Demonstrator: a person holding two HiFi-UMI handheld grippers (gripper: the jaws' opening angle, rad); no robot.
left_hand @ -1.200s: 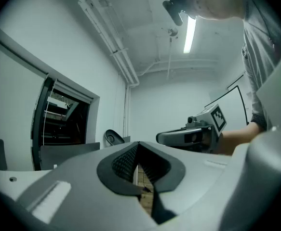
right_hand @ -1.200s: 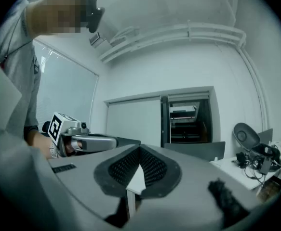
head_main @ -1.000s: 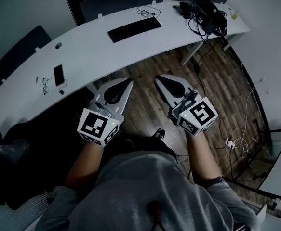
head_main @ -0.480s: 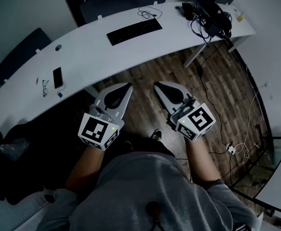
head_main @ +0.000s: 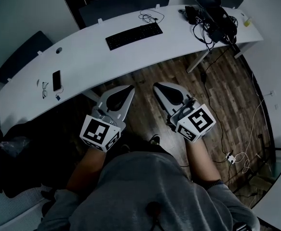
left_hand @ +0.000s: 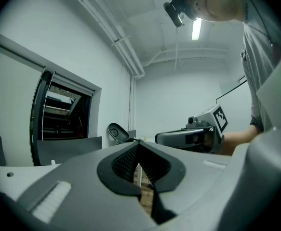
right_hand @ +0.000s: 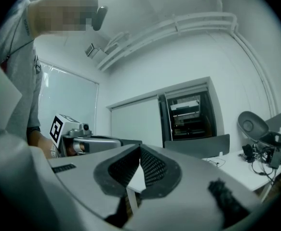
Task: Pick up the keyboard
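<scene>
L gripper [head_main: 129,88] & R gripper [head_main: 157,86]: jaws fully closed, nothing held, both short of worktop [head_main: 89,52] near edge; keyboard [head_main: 134,35] lies mid-worktop, nearer far edge.

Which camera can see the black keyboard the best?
The head view. It looks down from above on the whole keyboard, lying flat on the white desk. The left gripper view and the right gripper view look level across the room, and no keyboard shows in either of them.
</scene>
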